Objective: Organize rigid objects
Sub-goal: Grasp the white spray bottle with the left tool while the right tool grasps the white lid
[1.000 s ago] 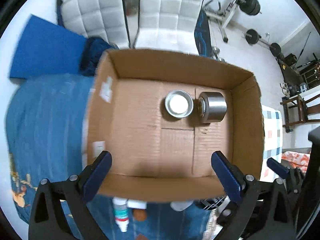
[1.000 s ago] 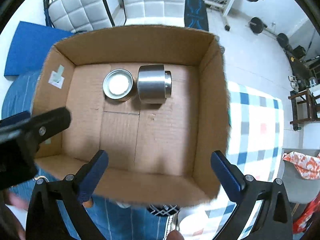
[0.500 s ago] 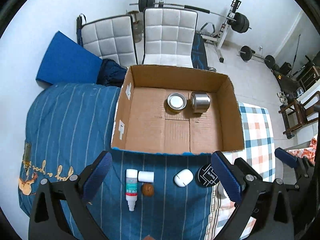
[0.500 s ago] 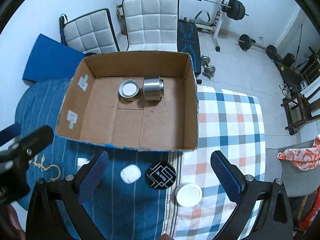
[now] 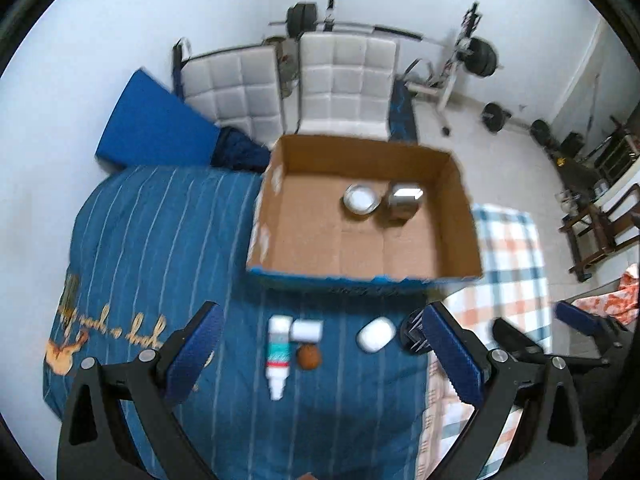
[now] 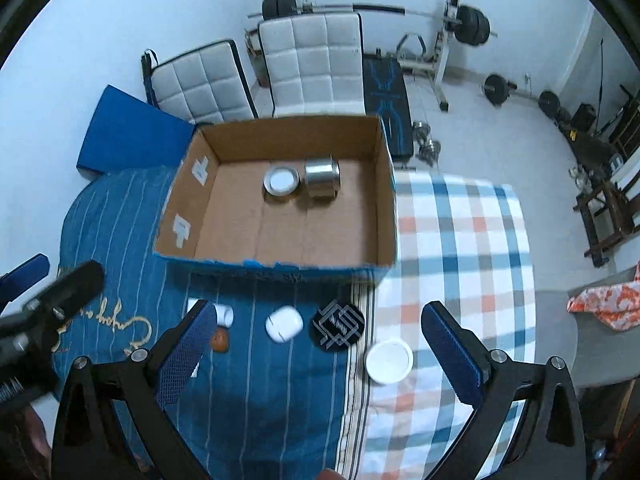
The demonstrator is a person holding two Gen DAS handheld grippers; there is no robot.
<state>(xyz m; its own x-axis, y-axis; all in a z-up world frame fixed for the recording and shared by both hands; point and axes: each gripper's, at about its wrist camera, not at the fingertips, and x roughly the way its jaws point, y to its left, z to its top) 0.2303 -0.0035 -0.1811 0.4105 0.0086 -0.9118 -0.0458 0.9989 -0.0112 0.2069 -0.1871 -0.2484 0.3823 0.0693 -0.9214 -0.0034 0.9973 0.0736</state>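
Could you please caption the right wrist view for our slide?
Open right gripper above white case, black coaster and white lid; two tins sit boxed.

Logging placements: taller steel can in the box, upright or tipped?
Tipped. The steel can lies on its side on the cardboard box floor, curved wall up, beside the round tin.

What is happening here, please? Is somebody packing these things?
A person holds a two-finger tool in each hand above a bed. Both the left tool and the right tool are open and hold nothing. A cardboard box already contains two metal tins. A white case, a black disc, a white lid and a small bottle lie outside it on the bedding.
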